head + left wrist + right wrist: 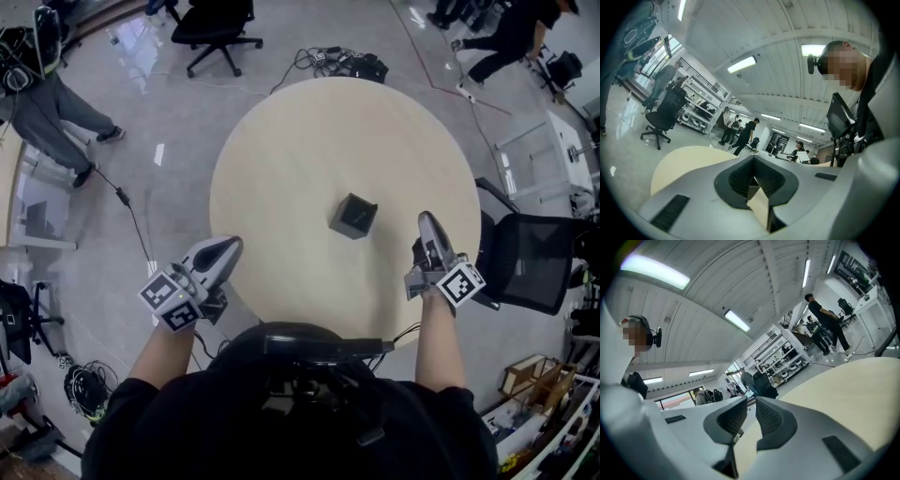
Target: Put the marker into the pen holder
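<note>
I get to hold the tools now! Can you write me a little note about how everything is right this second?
Left tool: shut, nothing in it, at the table's near left edge.
Right tool: jaws slightly apart, nothing between them, at the table's near right edge.
Pen holder: stands on the table, between the two tools and a little beyond them.
Marker: not visible in any view. The holder's inside is too dark to tell if it is in there.
Done: maybe the drop-in, but this can't be confirmed.
Left: check the holder. If it's empty, find the marker and put it in.
</note>
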A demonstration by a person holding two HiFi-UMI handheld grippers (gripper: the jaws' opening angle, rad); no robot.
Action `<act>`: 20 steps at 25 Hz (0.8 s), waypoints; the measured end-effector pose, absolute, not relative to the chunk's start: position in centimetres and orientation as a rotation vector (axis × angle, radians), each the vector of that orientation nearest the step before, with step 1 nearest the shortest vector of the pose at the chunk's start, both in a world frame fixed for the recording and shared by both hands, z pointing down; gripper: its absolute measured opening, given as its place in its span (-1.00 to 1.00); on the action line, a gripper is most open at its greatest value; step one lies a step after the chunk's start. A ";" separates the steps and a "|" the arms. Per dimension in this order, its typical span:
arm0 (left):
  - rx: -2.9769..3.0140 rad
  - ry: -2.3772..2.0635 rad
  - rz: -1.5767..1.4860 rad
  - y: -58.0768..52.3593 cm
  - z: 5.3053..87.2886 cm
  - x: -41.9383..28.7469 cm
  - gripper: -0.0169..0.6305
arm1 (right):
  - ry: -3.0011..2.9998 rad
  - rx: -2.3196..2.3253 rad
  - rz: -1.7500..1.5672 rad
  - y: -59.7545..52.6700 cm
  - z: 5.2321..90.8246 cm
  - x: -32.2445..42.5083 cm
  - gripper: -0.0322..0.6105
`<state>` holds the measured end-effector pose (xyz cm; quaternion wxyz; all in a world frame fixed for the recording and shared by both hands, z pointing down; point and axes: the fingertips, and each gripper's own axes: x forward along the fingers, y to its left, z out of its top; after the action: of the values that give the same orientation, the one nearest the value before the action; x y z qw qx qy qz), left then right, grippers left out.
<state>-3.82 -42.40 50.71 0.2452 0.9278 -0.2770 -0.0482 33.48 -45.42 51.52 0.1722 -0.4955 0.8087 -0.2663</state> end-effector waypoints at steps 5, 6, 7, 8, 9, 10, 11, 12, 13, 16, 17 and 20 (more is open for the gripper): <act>2.571 -0.715 -0.187 -42.4 48.5 -5.8 -0.94 | 2.183 -1.354 -0.737 -42.8 46.6 33.7 -0.74; 2.578 -0.704 -0.196 -42.4 48.1 -6.1 -0.94 | 2.165 -1.360 -0.734 -42.1 45.9 33.8 -0.89; 2.586 -0.692 -0.205 -42.3 47.7 -6.3 -0.94 | 2.152 -1.368 -0.729 -41.4 45.2 33.9 -0.89; 2.595 -0.681 -0.213 -42.2 47.4 -6.4 -0.94 | 2.145 -1.378 -0.725 -40.7 44.8 34.0 -0.89; 2.605 -0.669 -0.218 -42.2 47.1 -6.4 -0.94 | 2.145 -1.390 -0.721 -39.9 44.5 33.9 -0.89; 2.615 -0.660 -0.221 -42.0 46.9 -6.3 -0.94 | 2.152 -1.401 -0.715 -39.2 44.3 33.9 -0.89; 2.623 -0.652 -0.222 -41.9 46.7 -6.1 -0.94 | 2.163 -1.410 -0.707 -38.4 44.2 33.8 -0.89; 2.629 -0.646 -0.223 -41.6 46.5 -5.8 -0.94 | 2.176 -1.417 -0.699 -37.7 44.0 33.8 -0.89; 2.636 -0.640 -0.224 -41.2 46.3 -5.3 -0.94 | 2.188 -1.423 -0.693 -37.0 43.9 33.9 -0.89; 2.663 -0.627 -0.226 -39.3 45.4 -3.6 -0.94 | 2.205 -1.435 -0.679 -34.7 43.2 35.0 -0.89; 2.675 -0.625 -0.227 -38.6 44.9 -2.9 -0.94 | 2.209 -1.439 -0.674 -33.8 43.0 35.5 -0.89; 2.706 -0.635 -0.237 -36.4 43.2 -0.6 -0.94 | 2.237 -1.454 -0.648 -31.3 42.4 37.3 -0.90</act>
<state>-0.64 -36.41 43.22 0.1752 0.9551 -0.2240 -0.0835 37.28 -31.26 42.41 0.1968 -0.5194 0.7988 -0.2313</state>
